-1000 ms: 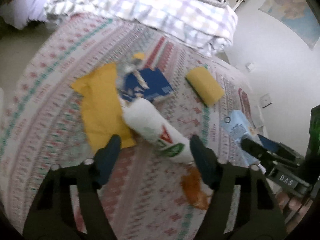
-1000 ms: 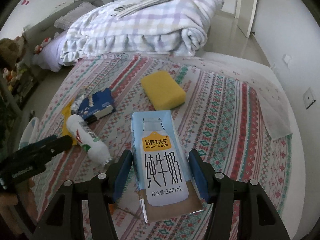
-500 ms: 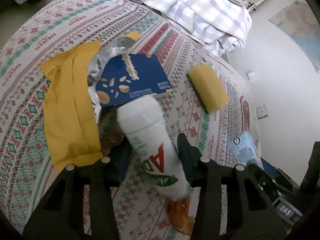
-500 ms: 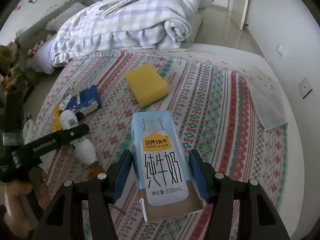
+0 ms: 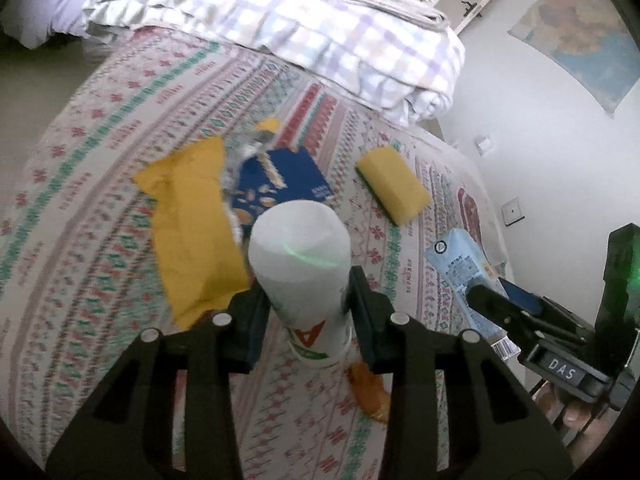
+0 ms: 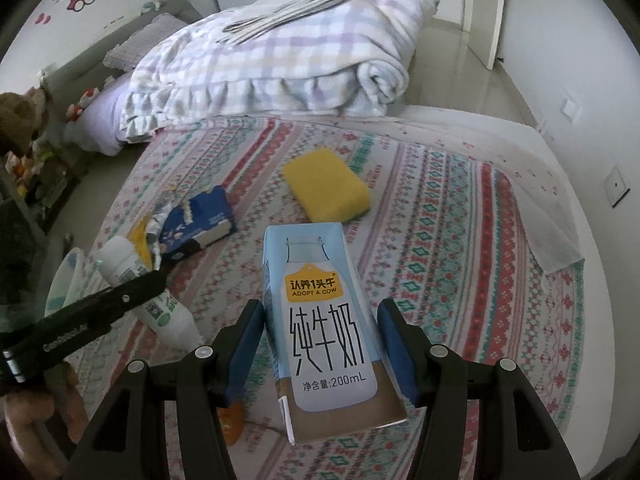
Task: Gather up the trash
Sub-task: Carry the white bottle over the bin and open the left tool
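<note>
My left gripper (image 5: 306, 294) is shut on a white plastic bottle (image 5: 302, 264) and holds it above the bed, base toward the camera; the bottle also shows in the right wrist view (image 6: 144, 284). My right gripper (image 6: 320, 336) is shut on a light blue milk carton (image 6: 320, 320), held off the bed; it also shows in the left wrist view (image 5: 460, 268). On the patterned bedspread (image 5: 100, 128) lie a torn blue snack box (image 5: 276, 184) with foil wrapper, a yellow cloth (image 5: 188, 224), a yellow sponge (image 5: 392, 184) and an orange wrapper (image 5: 370, 392).
A folded checked blanket (image 6: 272, 60) lies across the far end of the bed. White walls (image 5: 540, 100) stand to the right. Stuffed toys (image 6: 24, 120) sit off the bed's left side. The sponge (image 6: 324, 188) and snack box (image 6: 200, 220) lie mid-bed.
My left gripper closed on the white bottle and lifted it off the bedspread, tilting its base toward the camera. My right gripper kept hold of the milk carton and shifted slightly.
</note>
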`<state>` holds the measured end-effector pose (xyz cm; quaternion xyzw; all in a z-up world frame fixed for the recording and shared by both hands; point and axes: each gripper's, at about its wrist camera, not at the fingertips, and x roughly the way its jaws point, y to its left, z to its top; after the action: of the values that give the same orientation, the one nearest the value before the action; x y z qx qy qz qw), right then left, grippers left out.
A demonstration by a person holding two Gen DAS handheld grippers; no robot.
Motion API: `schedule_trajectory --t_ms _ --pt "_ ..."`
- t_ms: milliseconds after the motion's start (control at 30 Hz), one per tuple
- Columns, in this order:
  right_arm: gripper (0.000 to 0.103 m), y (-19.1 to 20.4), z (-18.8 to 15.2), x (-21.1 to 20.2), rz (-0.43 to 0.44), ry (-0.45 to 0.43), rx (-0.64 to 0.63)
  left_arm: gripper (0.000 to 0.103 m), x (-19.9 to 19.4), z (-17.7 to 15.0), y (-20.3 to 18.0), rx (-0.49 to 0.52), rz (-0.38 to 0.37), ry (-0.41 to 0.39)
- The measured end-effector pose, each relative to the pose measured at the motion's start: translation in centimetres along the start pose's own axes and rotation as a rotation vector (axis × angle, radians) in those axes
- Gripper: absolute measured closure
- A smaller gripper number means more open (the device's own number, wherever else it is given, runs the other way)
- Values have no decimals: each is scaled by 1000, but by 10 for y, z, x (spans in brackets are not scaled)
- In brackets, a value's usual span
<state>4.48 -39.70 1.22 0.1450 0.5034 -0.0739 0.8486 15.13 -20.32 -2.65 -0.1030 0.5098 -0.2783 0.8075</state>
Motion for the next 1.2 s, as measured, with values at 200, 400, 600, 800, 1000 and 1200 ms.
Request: schedule_trajectory --t_ms 200,400,600,800,1000,1200 --pt "43 21 1 1 10 -5 -29 63 -25 1 23 -28 13 -38" --pt "43 50 2 5 36 -4 -63 63 -50 5 48 -59 30 -76" --pt "43 86 2 12 71 -4 -104 63 -71 9 74 -94 56 -110" --pt "43 119 2 19 105 1 -141 63 -96 10 104 -130 88 -144" --pt "43 155 3 28 139 10 -177 63 -120 10 140 -181 136 -179" --pt "43 183 0 35 157 20 -215 63 -144 8 179 -245 183 -213"
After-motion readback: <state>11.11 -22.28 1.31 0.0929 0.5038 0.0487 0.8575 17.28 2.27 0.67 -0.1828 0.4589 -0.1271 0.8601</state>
